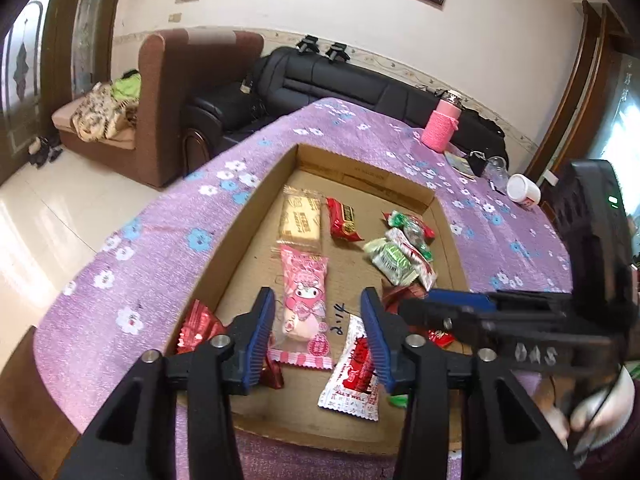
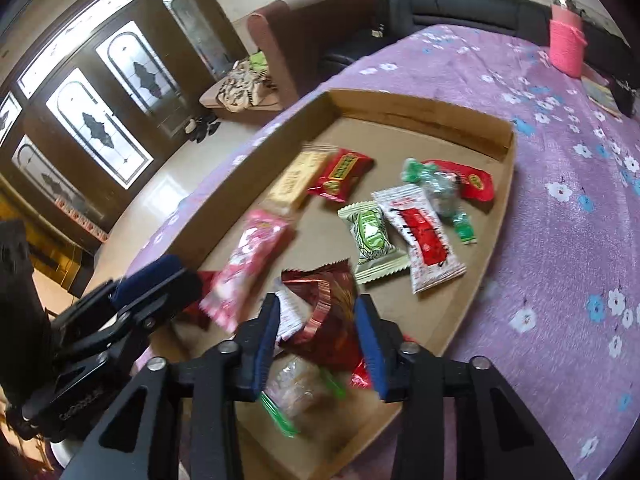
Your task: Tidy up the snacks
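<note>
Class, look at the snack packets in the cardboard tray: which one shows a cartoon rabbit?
The long pink packet with striped ends, lying between the left hand-held gripper fingers. The other packets are red, green, white or tan.

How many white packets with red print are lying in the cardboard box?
2: one white packet near the front edge, another white packet on the right beside a green packet. Others may be hidden.
</note>
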`<control>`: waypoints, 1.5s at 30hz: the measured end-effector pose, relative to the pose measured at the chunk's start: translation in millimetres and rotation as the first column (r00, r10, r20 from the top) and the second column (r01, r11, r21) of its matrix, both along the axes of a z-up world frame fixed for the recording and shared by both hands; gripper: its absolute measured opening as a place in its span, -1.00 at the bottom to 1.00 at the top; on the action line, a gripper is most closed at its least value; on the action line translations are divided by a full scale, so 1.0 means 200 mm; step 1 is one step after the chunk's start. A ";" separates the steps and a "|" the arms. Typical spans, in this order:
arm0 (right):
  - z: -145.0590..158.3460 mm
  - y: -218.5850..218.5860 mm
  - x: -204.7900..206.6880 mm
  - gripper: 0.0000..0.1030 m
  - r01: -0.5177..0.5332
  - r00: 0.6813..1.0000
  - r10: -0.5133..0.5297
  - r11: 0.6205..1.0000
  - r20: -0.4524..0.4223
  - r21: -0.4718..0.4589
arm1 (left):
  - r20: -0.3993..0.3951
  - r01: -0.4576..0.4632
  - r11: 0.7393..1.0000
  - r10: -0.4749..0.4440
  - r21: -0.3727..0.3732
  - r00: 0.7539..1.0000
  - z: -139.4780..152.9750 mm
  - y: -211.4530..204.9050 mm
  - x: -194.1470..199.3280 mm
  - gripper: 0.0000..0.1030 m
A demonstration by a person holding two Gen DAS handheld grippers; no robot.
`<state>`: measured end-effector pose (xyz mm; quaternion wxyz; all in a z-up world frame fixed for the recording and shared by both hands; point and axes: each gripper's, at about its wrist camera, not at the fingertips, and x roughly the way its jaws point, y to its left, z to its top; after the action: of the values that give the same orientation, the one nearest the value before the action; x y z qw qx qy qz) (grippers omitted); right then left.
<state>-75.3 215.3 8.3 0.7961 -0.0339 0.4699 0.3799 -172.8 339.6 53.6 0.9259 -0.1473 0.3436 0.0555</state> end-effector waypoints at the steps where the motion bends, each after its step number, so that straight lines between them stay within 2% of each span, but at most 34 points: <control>1: 0.01 0.01 -0.03 -0.13 -0.016 1.000 0.016 1.000 0.012 0.001 | 0.006 -0.007 1.000 0.007 0.015 1.000 0.01 0.00 -0.01 -0.03; 6: 0.00 0.10 -0.22 -0.13 -0.143 0.987 0.148 0.986 0.062 -0.079 | 0.033 -0.050 0.997 0.048 0.056 0.998 0.06 0.02 -0.05 0.10; 9: -0.05 0.16 -0.27 -0.15 -0.140 0.979 0.165 0.970 0.116 -0.198 | 0.037 -0.065 0.995 0.062 0.078 0.997 0.08 0.02 -0.06 0.11; 12: -0.09 0.19 -0.23 -0.15 -0.114 0.982 0.144 0.967 0.120 -0.229 | 0.040 -0.072 0.992 0.068 0.105 0.997 0.09 0.00 -0.08 0.12; 18: -0.08 0.21 -0.10 -0.16 -0.058 0.989 0.084 0.977 0.123 -0.204 | 0.047 -0.081 0.989 0.076 0.125 0.996 0.10 0.00 -0.10 0.19; 21: -0.02 0.16 -0.13 -0.16 -0.064 0.987 0.085 0.987 0.135 -0.151 | 0.047 -0.082 0.988 0.076 0.131 0.996 0.11 -0.01 -0.11 0.20; 28: 0.09 0.05 -0.21 -0.15 -0.024 0.979 0.042 0.996 0.197 -0.090 | 0.041 -0.078 0.987 0.073 0.143 0.996 0.12 -0.05 -0.11 0.22; 36: 0.11 -0.15 -0.24 -0.01 0.050 0.979 -0.046 0.999 0.197 -0.013 | 0.047 -0.108 0.977 0.101 0.185 0.994 0.17 -0.11 -0.14 0.61; 41: 0.12 -0.25 -0.30 0.12 0.080 0.974 -0.081 0.997 0.212 0.013 | 0.050 -0.133 0.969 0.125 0.207 0.991 0.20 -0.16 -0.15 0.71; 45: 0.12 -0.31 -0.33 0.21 0.091 0.969 -0.096 0.995 0.227 0.033 | 0.080 -0.184 0.950 0.169 0.252 0.982 0.23 -0.20 -0.18 0.75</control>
<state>-140.7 153.8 32.9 0.8622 -0.0463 0.3719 0.3408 -209.0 299.6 100.6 0.9380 -0.0569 0.2921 0.1779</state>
